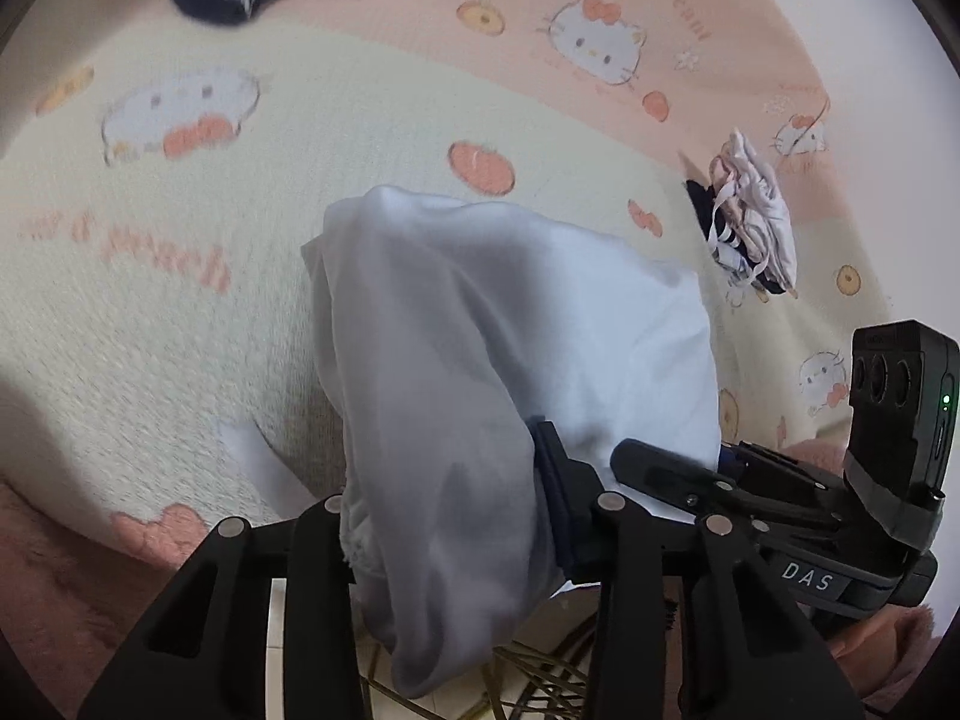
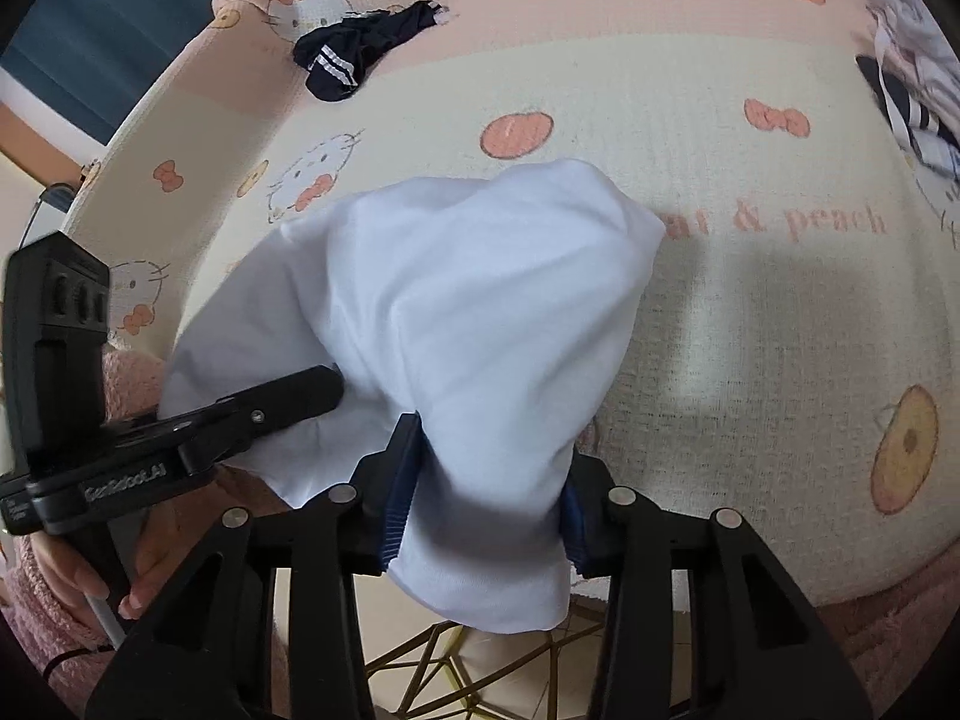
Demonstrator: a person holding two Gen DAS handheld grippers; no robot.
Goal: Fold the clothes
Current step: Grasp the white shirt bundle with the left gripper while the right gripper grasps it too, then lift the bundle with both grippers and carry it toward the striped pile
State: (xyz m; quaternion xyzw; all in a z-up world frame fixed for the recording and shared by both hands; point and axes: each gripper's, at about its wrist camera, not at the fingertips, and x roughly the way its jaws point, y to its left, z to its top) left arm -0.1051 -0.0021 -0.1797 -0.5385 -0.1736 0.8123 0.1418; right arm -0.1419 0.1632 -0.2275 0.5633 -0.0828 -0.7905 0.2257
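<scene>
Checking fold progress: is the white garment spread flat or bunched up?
Bunched up. The white garment hangs in rounded folds, pinched by the right claw and left claw, above the blanket.

Soft white cloth garment (image 2: 480,324) at centre frame, a smooth matt knit, faintly sheer where it drapes in folds. Beneath it a bedspread (image 2: 750,312), matt with a fine, nubbly woven texture, printed in cream and peach. Upper left, a dark garment (image 2: 354,54) in matt cloth with white woven stripes. Along the bottom, the right gripper (image 2: 486,498) is matt black plastic with small dull-silver metal pins; its pads are ribbed blue, rubbery-looking. Lower left, a fuzzy pink fleece sleeve (image 2: 36,612). In the left wrist view, the left gripper (image 1: 444,516) shows the same matt black plastic.
</scene>
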